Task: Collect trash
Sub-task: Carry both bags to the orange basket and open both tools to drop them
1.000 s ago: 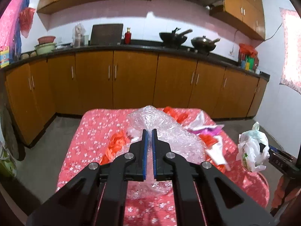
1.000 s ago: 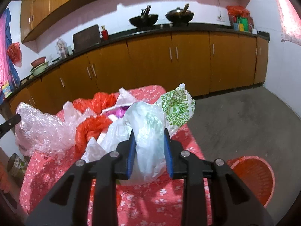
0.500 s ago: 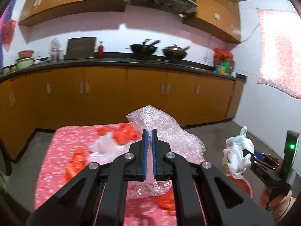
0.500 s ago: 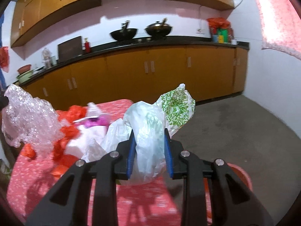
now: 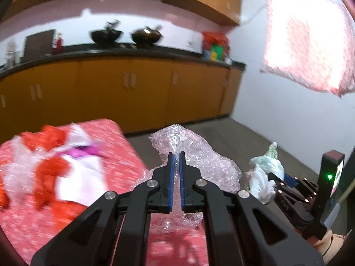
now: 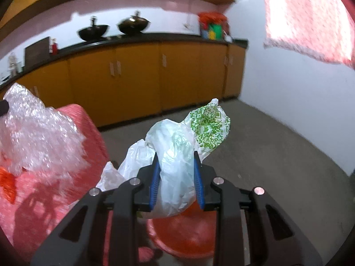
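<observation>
My left gripper (image 5: pixel 175 155) is shut on a crumpled sheet of clear bubble wrap (image 5: pixel 199 164), held in the air past the table's right edge. My right gripper (image 6: pixel 176 155) is shut on a bunched white plastic bag (image 6: pixel 175 161) with a green-printed part (image 6: pixel 209 128). That bag hangs over an orange bin (image 6: pixel 184 232) on the floor. The right gripper (image 5: pixel 274 178) with its bag (image 5: pixel 261 177) shows at the right of the left wrist view. The bubble wrap (image 6: pixel 37 137) shows at the left of the right wrist view.
A table with a red flowered cloth (image 5: pixel 124 155) carries more trash: red plastic pieces (image 5: pixel 48 168), white wrappers (image 5: pixel 79 177) and a purple scrap (image 5: pixel 86 149). Orange kitchen cabinets (image 5: pixel 133 93) with woks on the counter line the back. A white wall (image 6: pixel 299 110) stands at right over grey floor.
Both grippers have swung right with their loads, away from the table. The right gripper's bag now hangs over the orange bin; the table has slid to the left of both views.
</observation>
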`<state>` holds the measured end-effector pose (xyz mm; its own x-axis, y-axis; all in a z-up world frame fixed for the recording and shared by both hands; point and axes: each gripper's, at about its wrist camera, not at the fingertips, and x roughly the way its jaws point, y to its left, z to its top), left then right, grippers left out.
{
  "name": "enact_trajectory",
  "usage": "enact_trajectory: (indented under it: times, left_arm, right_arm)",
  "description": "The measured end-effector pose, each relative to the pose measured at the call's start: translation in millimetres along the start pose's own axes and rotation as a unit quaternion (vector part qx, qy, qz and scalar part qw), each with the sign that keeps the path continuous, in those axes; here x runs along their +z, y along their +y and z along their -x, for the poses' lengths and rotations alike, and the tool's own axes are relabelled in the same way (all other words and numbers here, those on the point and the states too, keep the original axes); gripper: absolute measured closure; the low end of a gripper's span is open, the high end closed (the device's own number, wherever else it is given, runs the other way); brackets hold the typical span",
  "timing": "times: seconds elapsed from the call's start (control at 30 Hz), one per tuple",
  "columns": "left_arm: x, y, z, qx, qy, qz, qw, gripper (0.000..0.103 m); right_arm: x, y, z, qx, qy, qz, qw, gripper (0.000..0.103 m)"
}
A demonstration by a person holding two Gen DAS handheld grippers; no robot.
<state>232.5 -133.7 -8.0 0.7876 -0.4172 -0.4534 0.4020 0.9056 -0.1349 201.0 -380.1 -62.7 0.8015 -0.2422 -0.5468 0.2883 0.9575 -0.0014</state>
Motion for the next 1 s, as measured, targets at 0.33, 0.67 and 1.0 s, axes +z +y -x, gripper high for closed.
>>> enact_trajectory:
  times: [0.33,0.67,1.0]
  left_arm:
    - [-43,-80,-89,-0.015,0.086,-0.05,0.9949,0.099]
    - [-64,-115,-142,-0.013,0.137,-0.077,0.9874,0.099]
    - [-72,-131,-163,-0.02,0.156,-0.088,0.9836,0.083]
  right_arm:
    - [-43,-68,-60,-0.031,0.063,-0.026,0.997,0.075]
    - [-55,-95,-99,-0.029,0.085,-0.037,0.995,0.074]
    - [-59,-92,-120,-0.015,0.099,-0.019,0.995,0.068]
